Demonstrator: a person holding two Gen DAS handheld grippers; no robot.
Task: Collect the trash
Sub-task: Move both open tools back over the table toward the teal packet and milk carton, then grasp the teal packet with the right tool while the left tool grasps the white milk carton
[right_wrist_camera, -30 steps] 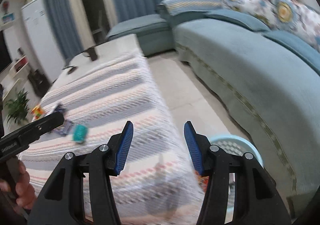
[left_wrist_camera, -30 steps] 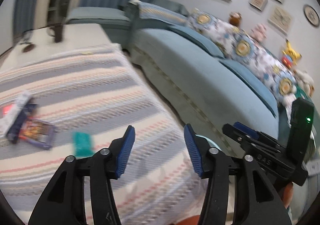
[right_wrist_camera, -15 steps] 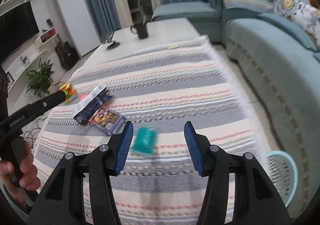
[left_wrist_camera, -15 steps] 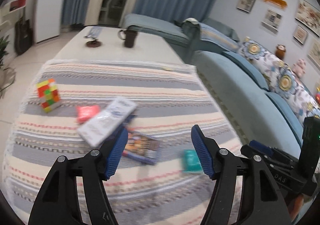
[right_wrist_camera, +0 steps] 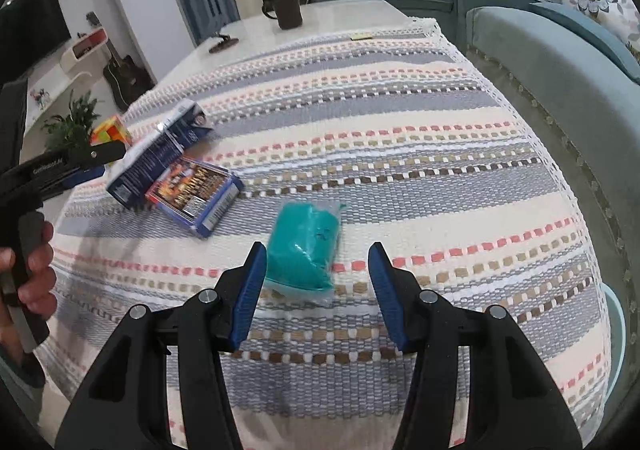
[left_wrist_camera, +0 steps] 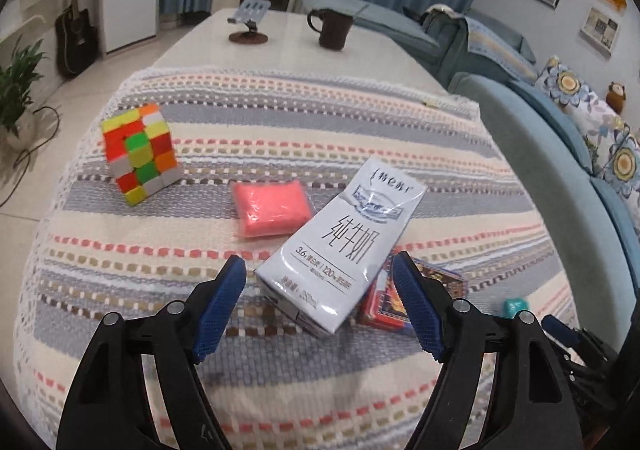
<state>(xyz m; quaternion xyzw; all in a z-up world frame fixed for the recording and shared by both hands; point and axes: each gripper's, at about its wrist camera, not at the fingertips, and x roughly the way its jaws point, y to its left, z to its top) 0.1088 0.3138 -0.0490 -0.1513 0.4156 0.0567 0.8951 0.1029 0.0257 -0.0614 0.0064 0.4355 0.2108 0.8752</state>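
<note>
My left gripper (left_wrist_camera: 318, 306) is open, its jaws on either side of the near end of a white milk carton (left_wrist_camera: 340, 254) lying on the striped cloth, not touching it. A pink packet (left_wrist_camera: 272, 207) lies just beyond, and a colourful box (left_wrist_camera: 384, 308) sits under the carton's right side. My right gripper (right_wrist_camera: 316, 288) is open just in front of a teal packet (right_wrist_camera: 306, 252). The carton (right_wrist_camera: 158, 153) and the box (right_wrist_camera: 194, 191) show at left in the right wrist view.
A Rubik's cube (left_wrist_camera: 138, 151) stands at the far left of the striped tablecloth (left_wrist_camera: 280, 117). A dark mug (left_wrist_camera: 332, 27) and a phone stand (left_wrist_camera: 250, 25) sit at the table's far end. A blue sofa (right_wrist_camera: 560, 61) runs along the right. A pale basket rim (right_wrist_camera: 618, 326) shows low right.
Both grippers have swung left from the sofa side onto the table and come close over the items. The left now frames the carton, the right faces the teal packet.
</note>
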